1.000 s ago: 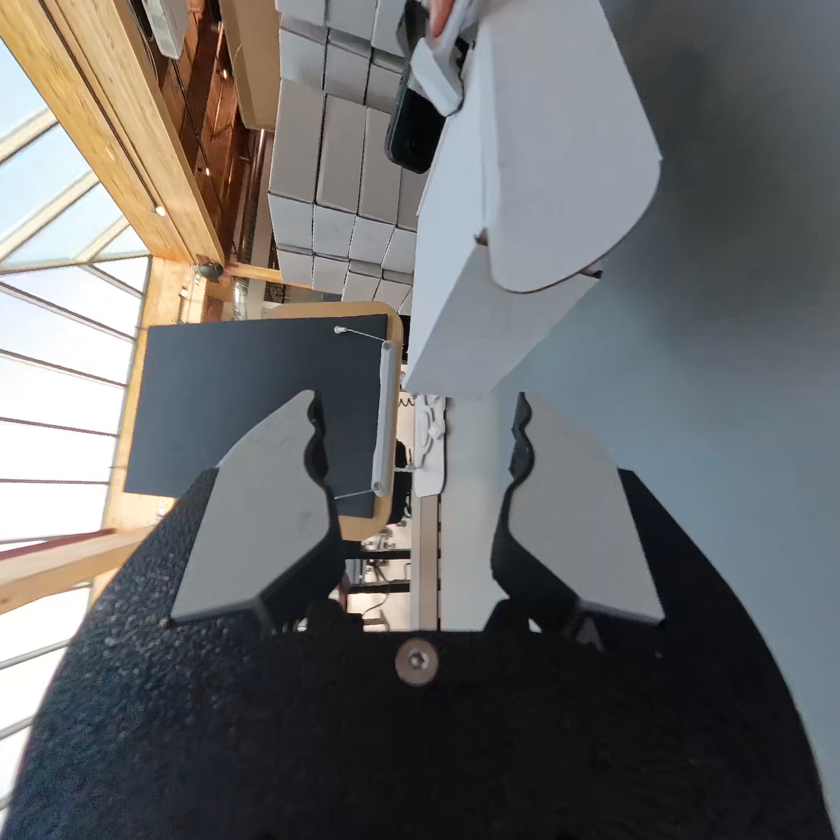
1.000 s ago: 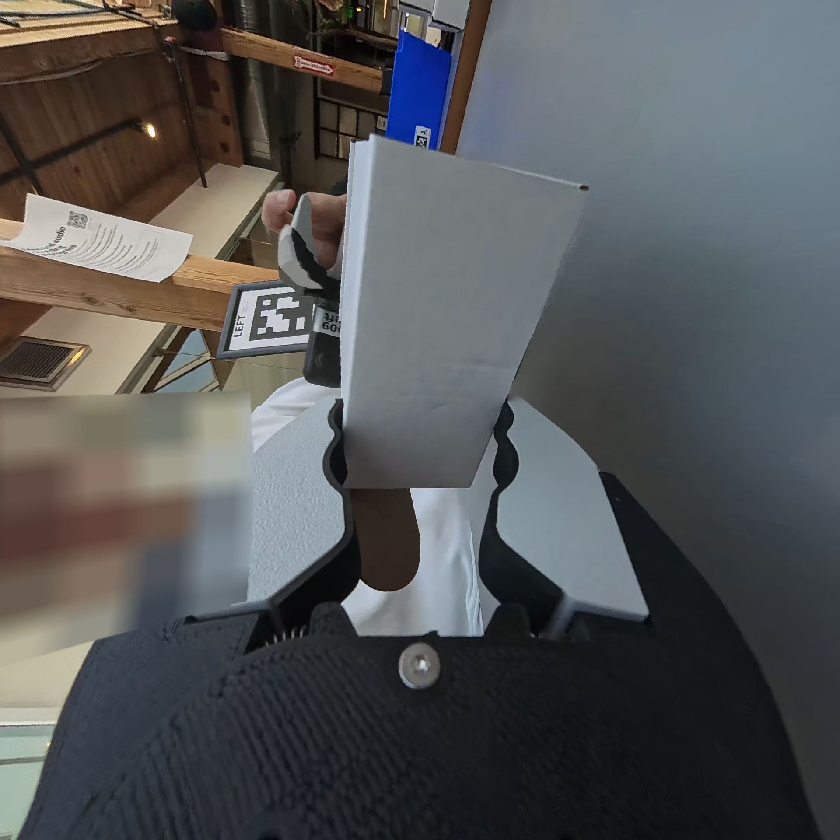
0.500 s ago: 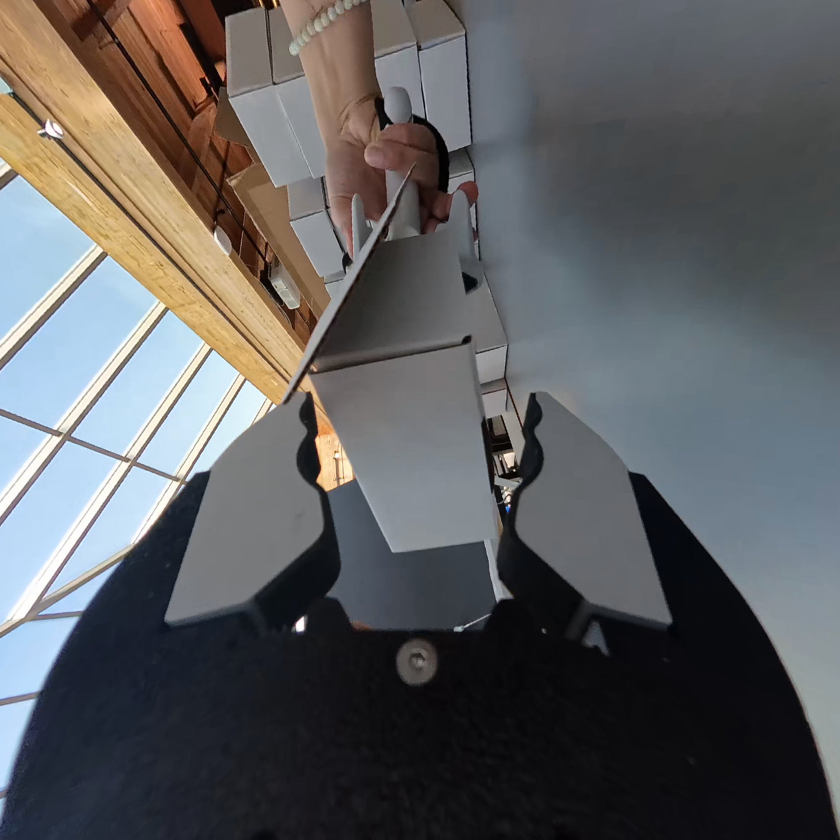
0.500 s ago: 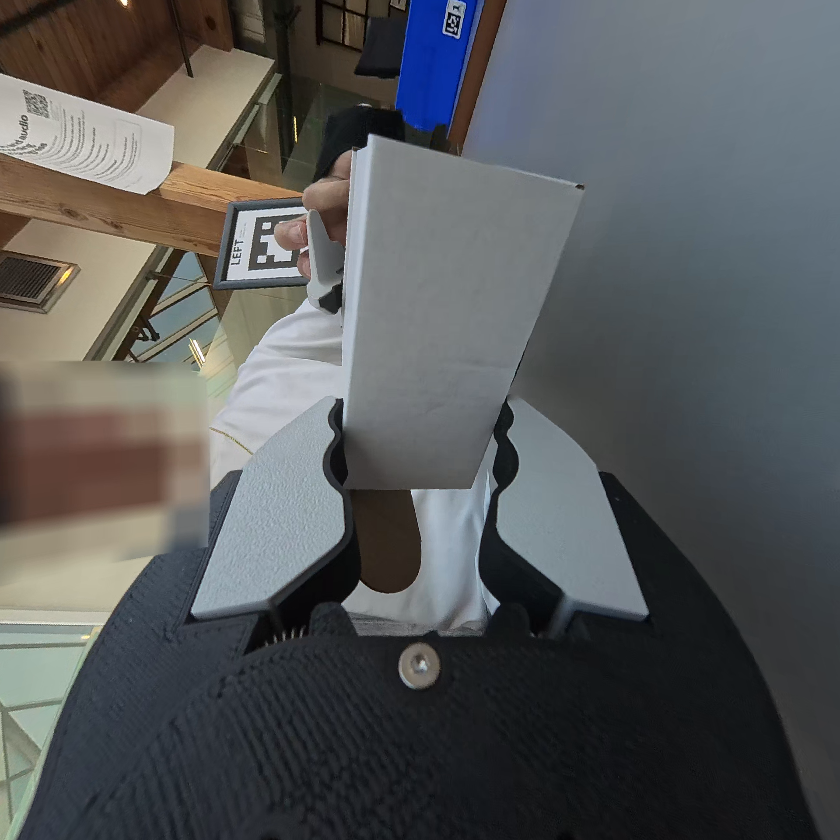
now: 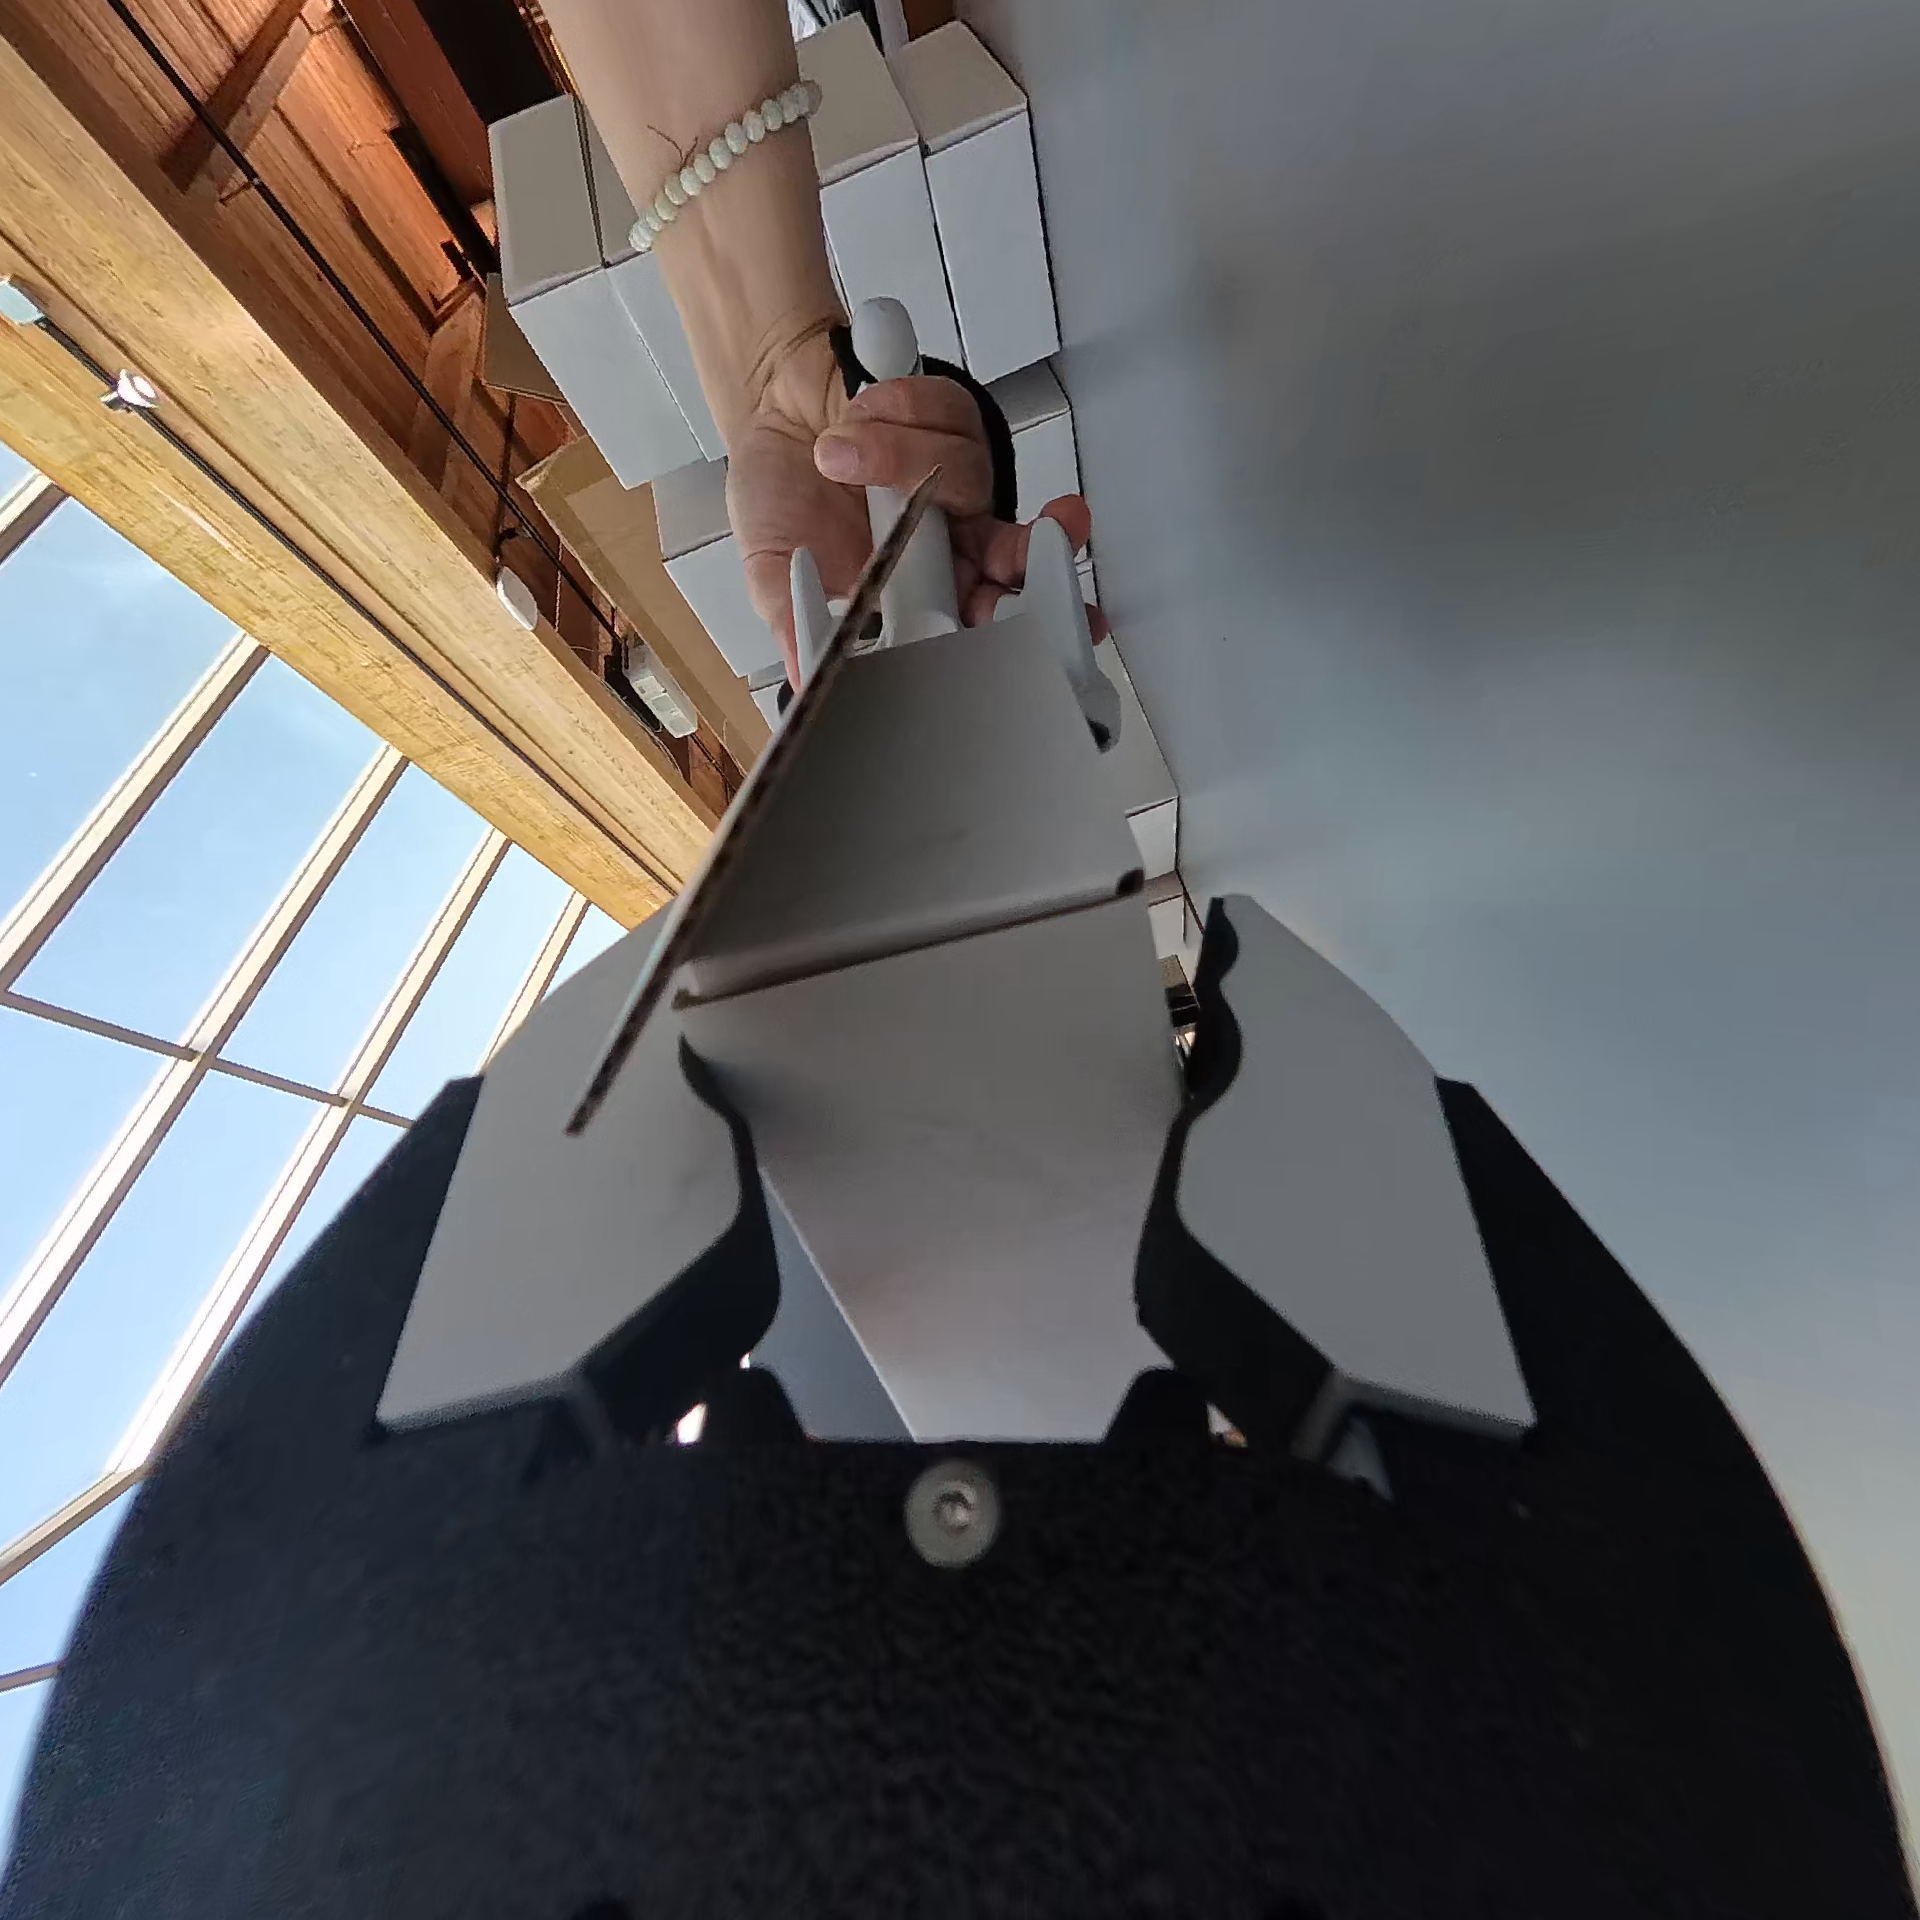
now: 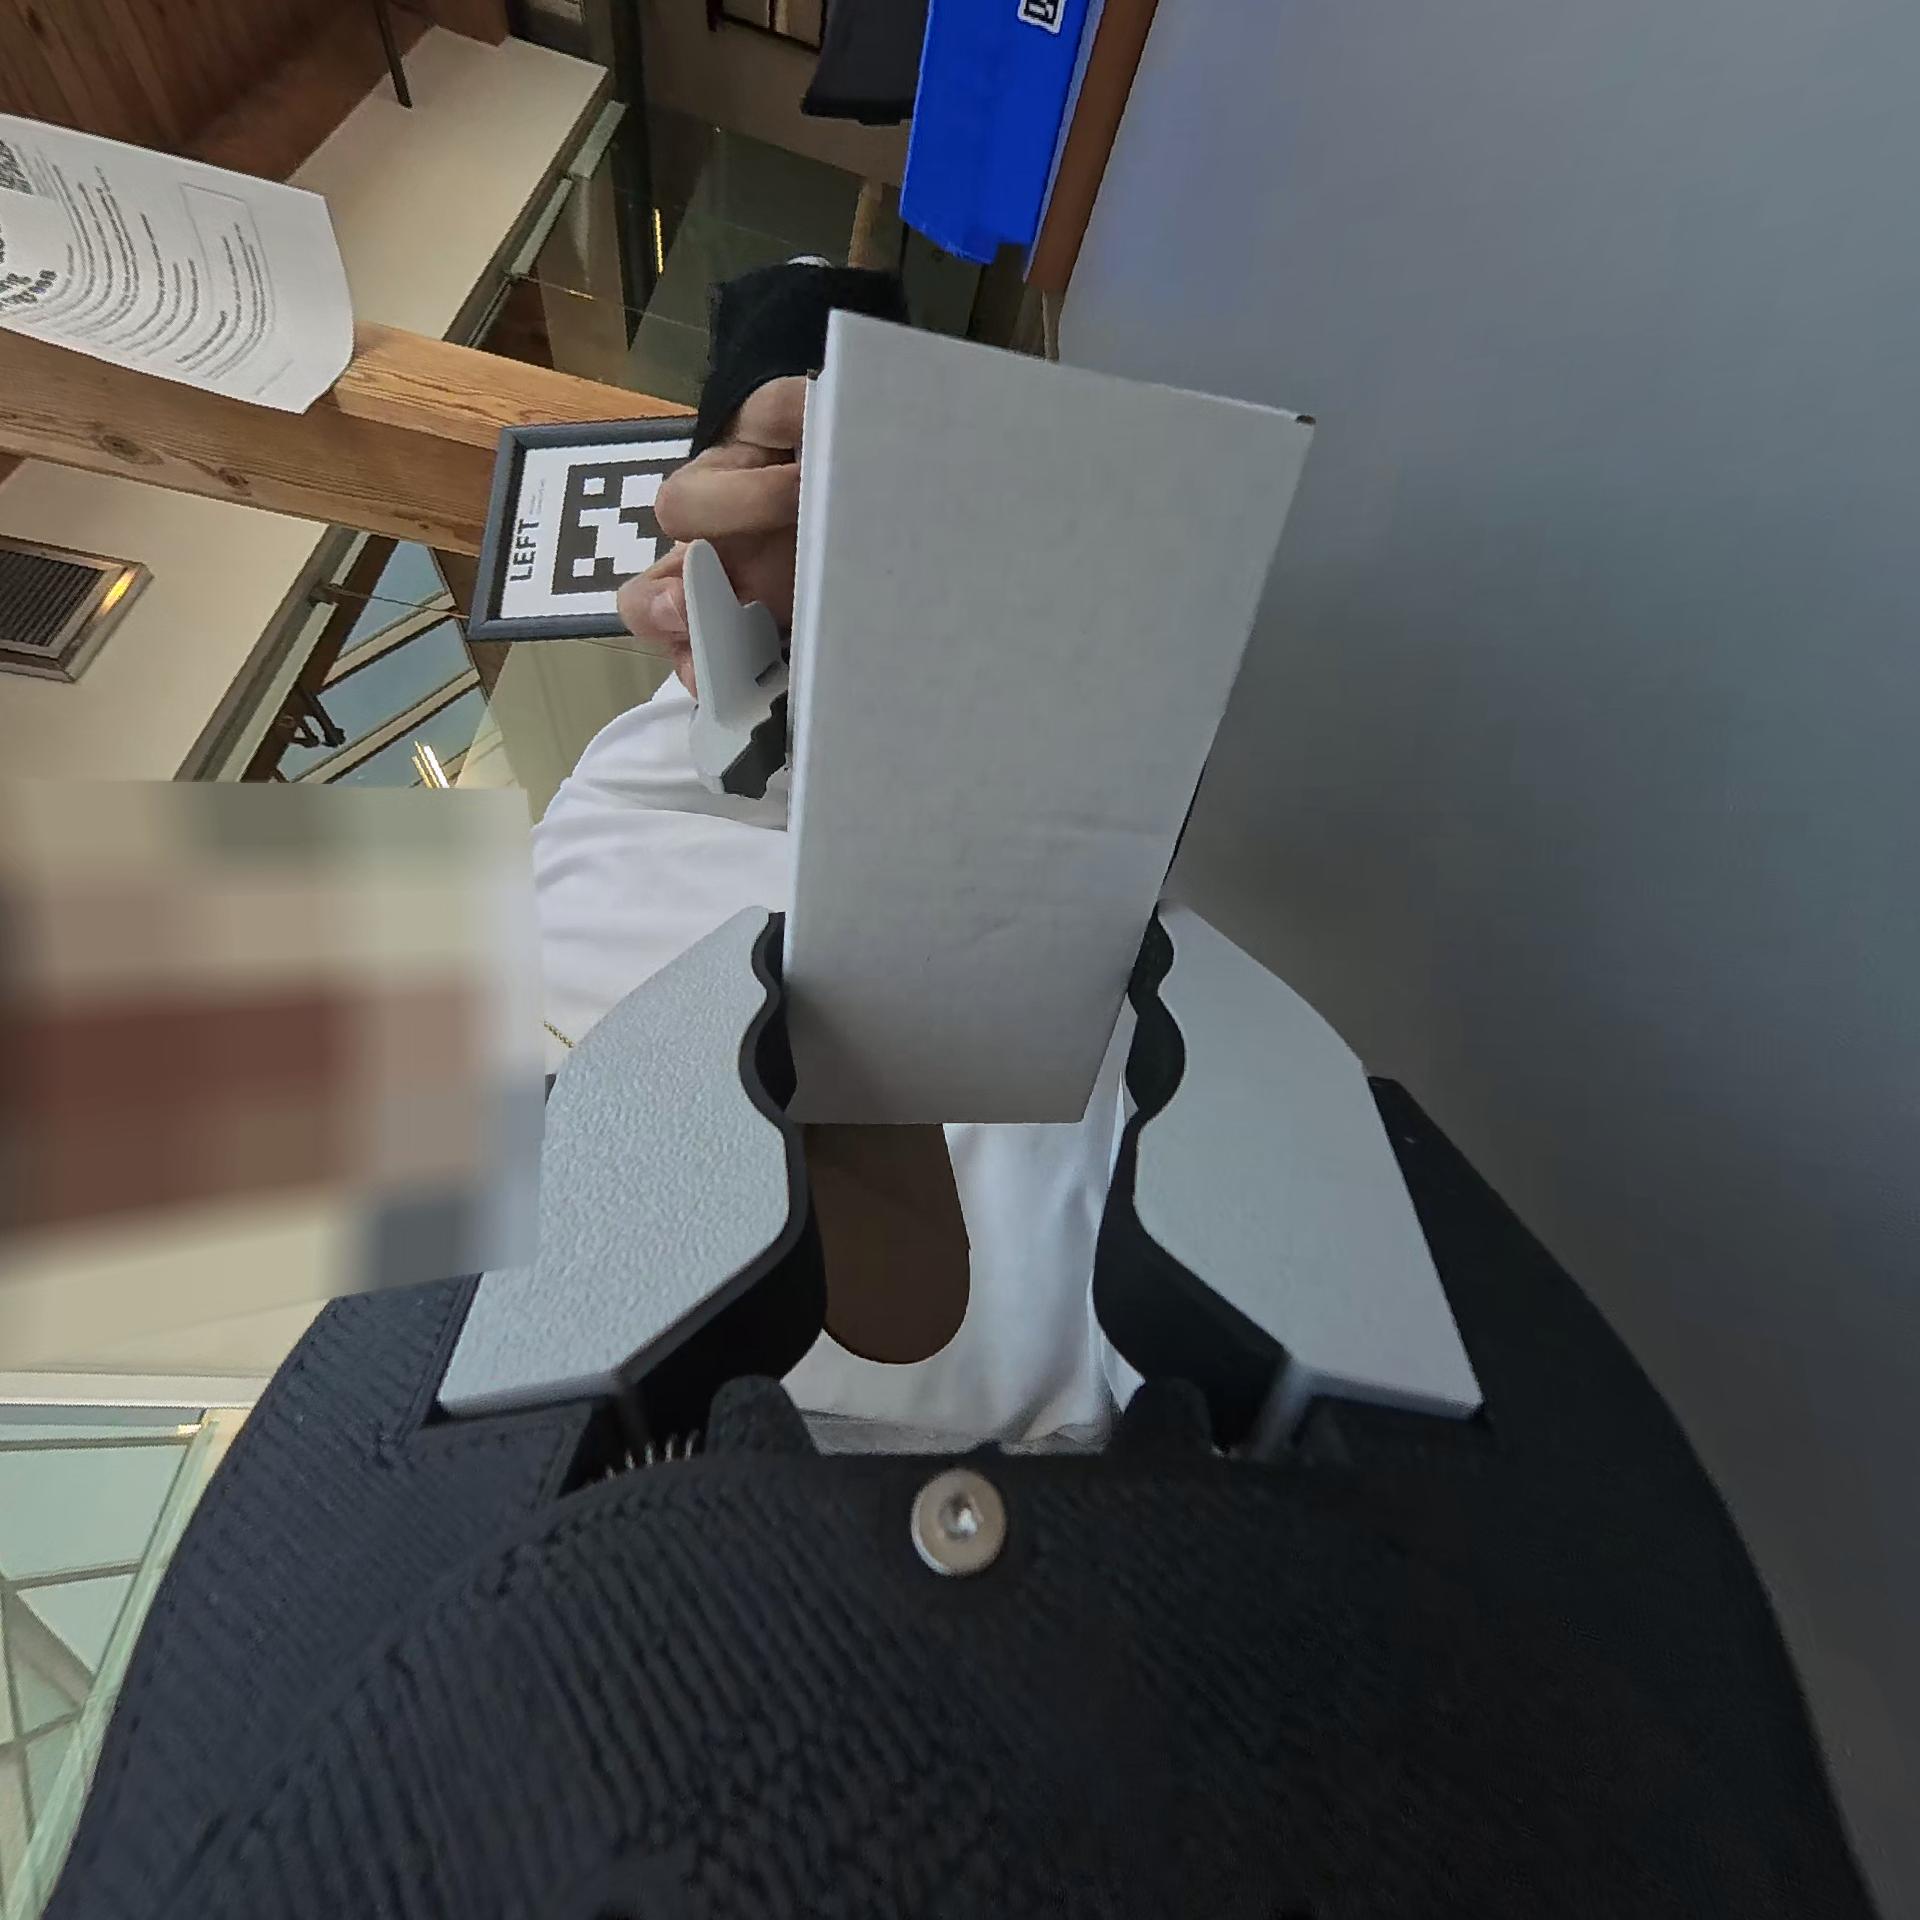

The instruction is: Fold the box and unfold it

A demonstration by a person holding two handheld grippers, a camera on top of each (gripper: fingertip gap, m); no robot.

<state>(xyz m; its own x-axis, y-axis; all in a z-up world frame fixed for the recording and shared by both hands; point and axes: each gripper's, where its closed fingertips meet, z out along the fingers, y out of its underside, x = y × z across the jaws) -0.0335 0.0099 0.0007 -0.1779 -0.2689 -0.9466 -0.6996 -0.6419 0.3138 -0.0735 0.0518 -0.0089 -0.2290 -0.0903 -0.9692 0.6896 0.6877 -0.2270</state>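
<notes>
The right gripper (image 6: 961, 1023) pinches the white cardboard box (image 6: 1023, 727) steady so the left gripper (image 5: 951, 1060), jaws spread around its end flap (image 5: 935, 1174), can fold it.

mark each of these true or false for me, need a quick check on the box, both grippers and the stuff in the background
1. The right gripper grips the white box between its fingers. True.
2. A flap of the box reaches in between the left gripper's fingers. True.
3. The box lies flat on the table. False: it is held up off any surface.
4. The wrist by the far gripper is bare. False: it wears a bead bracelet.
5. Stacked white boxes stand in the background. True.
</notes>
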